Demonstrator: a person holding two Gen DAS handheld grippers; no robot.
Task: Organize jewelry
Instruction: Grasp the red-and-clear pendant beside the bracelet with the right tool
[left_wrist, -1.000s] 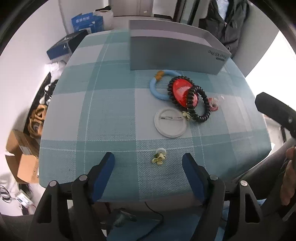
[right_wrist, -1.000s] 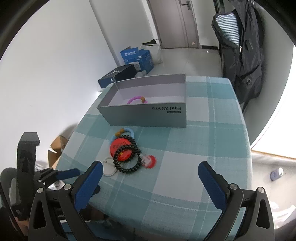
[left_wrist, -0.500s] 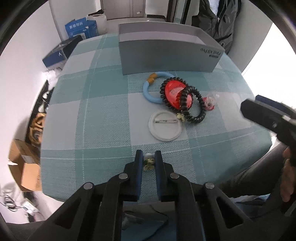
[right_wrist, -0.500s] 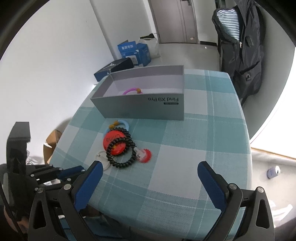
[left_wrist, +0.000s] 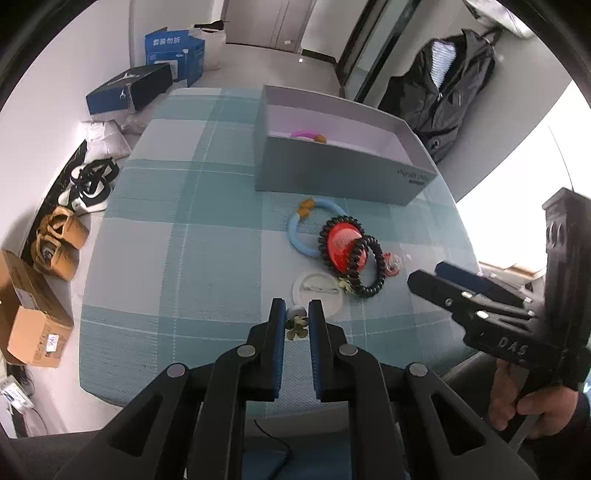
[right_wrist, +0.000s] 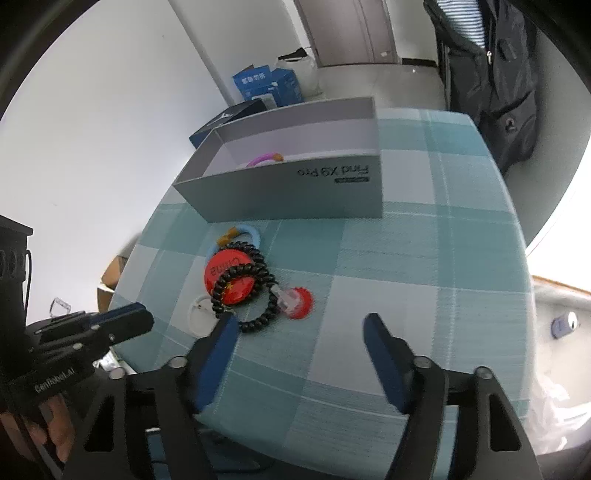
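Between the blue pads of the left gripper (left_wrist: 297, 317), a small flower earring (left_wrist: 296, 326) is clamped above the checked tablecloth (left_wrist: 177, 258). Further right, a white badge (left_wrist: 317, 291), black coil ties (left_wrist: 364, 267) and the grey box (left_wrist: 332, 181) are seen. The right gripper (right_wrist: 297, 326) is unclenched, its jaws having just been narrowing, with nothing between them.

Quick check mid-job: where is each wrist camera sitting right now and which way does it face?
Left wrist: behind the left gripper, shut on a small flower clip, looking down the checked table toward the grey box; the right gripper and its hand show.
Right wrist: behind the right gripper, jaws just closing on nothing, aimed at the black coil band; left gripper at lower left.
Shared: box, red badge, blue ring.
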